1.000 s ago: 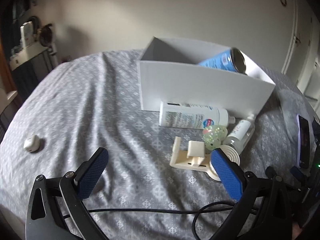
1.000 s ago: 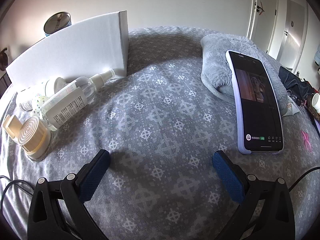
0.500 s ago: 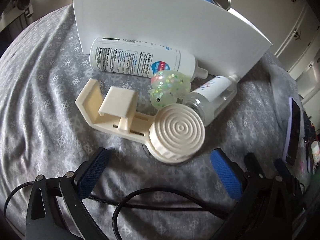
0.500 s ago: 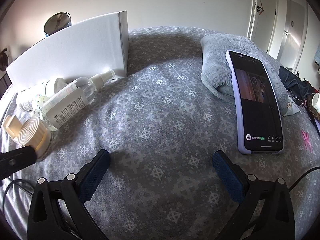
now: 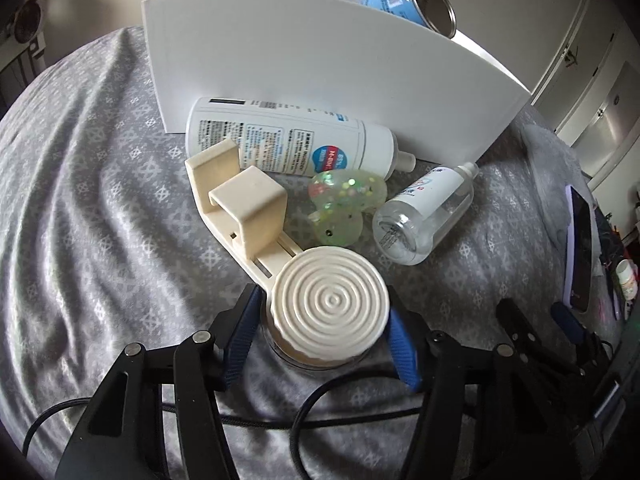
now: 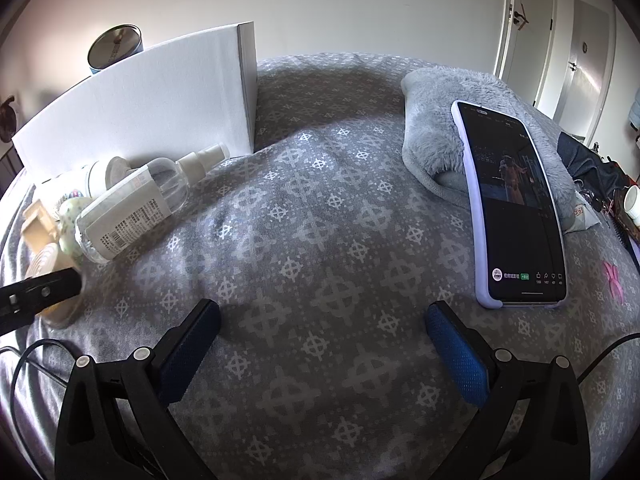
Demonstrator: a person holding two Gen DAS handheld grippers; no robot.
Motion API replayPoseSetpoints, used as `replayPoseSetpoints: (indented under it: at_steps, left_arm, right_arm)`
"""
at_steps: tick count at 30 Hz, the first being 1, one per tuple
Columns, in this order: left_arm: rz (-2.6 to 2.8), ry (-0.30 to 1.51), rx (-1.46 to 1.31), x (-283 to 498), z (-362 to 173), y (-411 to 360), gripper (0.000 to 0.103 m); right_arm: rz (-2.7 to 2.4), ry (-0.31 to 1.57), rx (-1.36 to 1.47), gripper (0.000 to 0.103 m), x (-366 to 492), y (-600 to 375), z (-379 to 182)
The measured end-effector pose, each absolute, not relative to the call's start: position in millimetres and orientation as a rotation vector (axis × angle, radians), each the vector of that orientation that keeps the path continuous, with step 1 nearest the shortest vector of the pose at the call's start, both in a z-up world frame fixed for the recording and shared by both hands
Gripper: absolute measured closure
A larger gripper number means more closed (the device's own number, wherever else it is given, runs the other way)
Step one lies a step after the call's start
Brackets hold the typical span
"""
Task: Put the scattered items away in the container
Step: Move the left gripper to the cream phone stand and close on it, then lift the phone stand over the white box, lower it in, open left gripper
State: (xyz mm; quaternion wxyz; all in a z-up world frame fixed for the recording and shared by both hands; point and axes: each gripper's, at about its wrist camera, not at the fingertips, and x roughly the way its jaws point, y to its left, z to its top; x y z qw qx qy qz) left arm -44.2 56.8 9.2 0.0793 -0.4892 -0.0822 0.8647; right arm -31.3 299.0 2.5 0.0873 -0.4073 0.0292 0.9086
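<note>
The left gripper (image 5: pixel 326 334) clamps the cream holder's round base (image 5: pixel 330 314) between its fingers; next, lift into the white box (image 5: pixel 320 92) ahead. The right gripper (image 6: pixel 318 344) idles, spread wide.

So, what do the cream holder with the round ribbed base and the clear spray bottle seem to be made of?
Cream holder: likely matte rigid plastic, maybe 3D-printed; dull surface, sharp moulded ridges. Clear spray bottle: transparent glossy plastic by the look, though glass is possible; highlights and see-through wall.
</note>
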Motion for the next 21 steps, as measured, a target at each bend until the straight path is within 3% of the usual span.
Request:
replayPoseSetpoints:
  at_steps: [14, 21]
  left_arm:
    - [2.631, -0.218, -1.396, -14, 31, -5, 0.045]
    - [2.717, -0.266, -1.104, -29, 109, -6, 0.045]
  right_arm:
    - [2.706, 0.087, -1.213, 0.000, -31, 299, 3]
    - [2.706, 0.087, -1.213, 0.000, -31, 299, 3]
